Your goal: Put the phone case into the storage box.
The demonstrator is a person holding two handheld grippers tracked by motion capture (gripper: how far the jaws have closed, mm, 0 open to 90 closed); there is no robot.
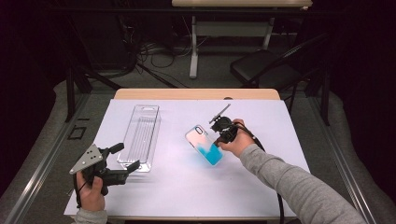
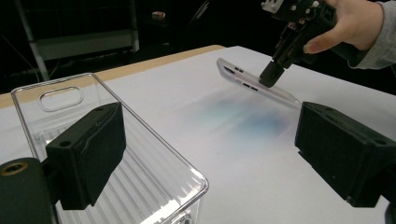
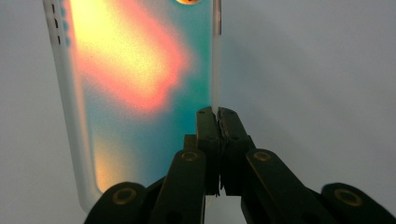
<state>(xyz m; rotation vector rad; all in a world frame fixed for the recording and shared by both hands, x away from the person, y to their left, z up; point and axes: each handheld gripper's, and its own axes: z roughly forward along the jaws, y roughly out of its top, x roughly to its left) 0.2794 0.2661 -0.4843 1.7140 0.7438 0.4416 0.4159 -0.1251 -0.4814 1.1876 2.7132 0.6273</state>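
Phone case, translucent plastic with pink-to-blue gradient [image 1: 204, 145], pinched at one long edge by the right hand-held gripper [image 1: 219, 138], over the white surface [image 1: 187, 186].

Item held lifted and tilted above the middle of the surface; in the high view its long axis runs diagonally, camera-cutout end toward the far left, blue end toward the near right. In the right gripper view the jaws are clamped tight on the case's thin side rim. Left hand-held gripper [image 1: 124, 157]: jaws spread wide, holding nothing, at the near left, just beside the near end of a clear ribbed rectangular plastic tray [image 1: 140, 135] whose long axis runs near to far.
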